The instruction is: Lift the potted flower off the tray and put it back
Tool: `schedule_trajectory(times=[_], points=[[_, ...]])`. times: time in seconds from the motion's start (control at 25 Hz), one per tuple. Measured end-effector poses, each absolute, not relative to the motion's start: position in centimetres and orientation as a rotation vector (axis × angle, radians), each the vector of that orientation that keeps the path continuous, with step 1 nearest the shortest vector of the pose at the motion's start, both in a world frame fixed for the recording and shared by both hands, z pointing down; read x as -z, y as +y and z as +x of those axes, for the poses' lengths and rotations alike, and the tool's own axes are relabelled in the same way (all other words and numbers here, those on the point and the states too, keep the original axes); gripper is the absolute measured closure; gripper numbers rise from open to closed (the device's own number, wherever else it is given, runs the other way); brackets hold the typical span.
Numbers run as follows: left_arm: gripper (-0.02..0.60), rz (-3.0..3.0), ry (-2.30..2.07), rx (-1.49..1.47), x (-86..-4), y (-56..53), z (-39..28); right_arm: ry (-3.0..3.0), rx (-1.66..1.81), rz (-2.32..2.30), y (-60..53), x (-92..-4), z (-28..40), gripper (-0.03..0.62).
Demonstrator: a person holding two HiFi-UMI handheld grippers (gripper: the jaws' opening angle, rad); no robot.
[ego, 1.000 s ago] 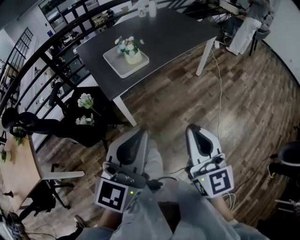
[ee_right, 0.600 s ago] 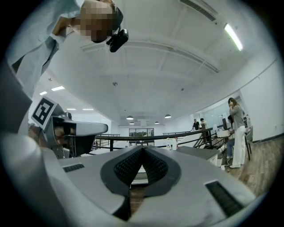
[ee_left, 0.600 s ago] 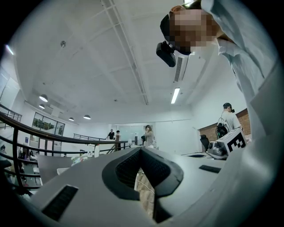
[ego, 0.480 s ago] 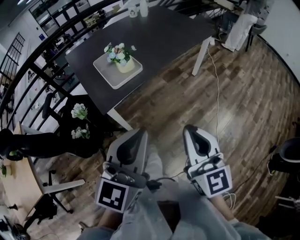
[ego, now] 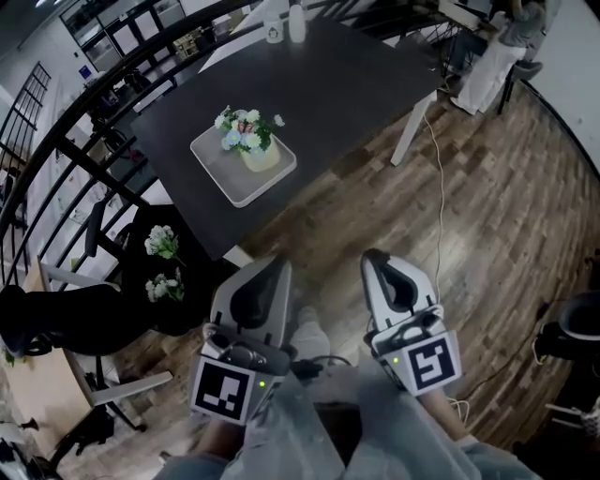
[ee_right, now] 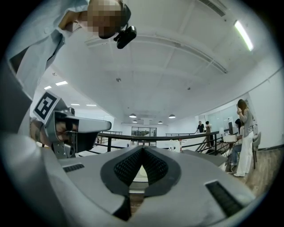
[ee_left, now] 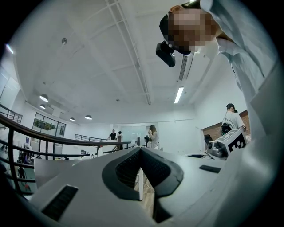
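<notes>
While both grippers point level toward 12 o'clock low in the head view, neither holds anything. The left gripper (ego: 271, 266) has its jaws closed tip to tip, with only the wood floor (ego: 487, 206) showing through the gap behind the pads. The right gripper (ego: 376, 257), just beside it at 3 o'clock, is likewise closed and empty. Their marker cubes sit toward 6 o'clock, close to the person's body.

The potted flower (ego: 251, 139) stands upright on the tray (ego: 219, 176), up at 11 o'clock from the grippers and well apart from them. It sits toward the tray's 1 o'clock corner. The tray lies flat on the dark table (ego: 366, 80), near the table's edge at 7 o'clock. Two small white things (ego: 285, 22) stand at the table's far edge, at 12 o'clock.

Two flower bunches (ego: 164, 258) lie on a black seat at 9 o'clock from the left gripper, below the table. A white cable (ego: 439, 178) trails across the floor at 1 o'clock. Both gripper views show a black railing (ee_right: 177, 137) and people (ee_left: 152, 135) standing far off.
</notes>
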State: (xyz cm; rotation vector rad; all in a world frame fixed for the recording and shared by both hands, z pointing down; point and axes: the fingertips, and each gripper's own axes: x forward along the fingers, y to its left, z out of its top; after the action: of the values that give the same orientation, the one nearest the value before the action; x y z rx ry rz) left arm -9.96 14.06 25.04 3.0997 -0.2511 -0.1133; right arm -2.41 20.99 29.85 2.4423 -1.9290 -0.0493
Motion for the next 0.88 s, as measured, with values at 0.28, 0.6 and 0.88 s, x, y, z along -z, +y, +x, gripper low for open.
schedule_trajectory(times=[0.28,0.6,0.88], points=[[0.583,3.091,-0.285,0.159,-24.6,10.1,-7.9,-1.94,0.067,2.415,17.2,-29.2,-0.2,0.592],[0.583,3.086,-0.325,0.168,-24.2,6.2,-6.1,-1.971,0.083,2.409,13.2,-28.4,2.1,0.592],[0.583,3.084,-0.387,0.17,-24.9,2.7,-5.8,-2.006,0.056,2.39,9.8,-29.1,3.2,0.592]])
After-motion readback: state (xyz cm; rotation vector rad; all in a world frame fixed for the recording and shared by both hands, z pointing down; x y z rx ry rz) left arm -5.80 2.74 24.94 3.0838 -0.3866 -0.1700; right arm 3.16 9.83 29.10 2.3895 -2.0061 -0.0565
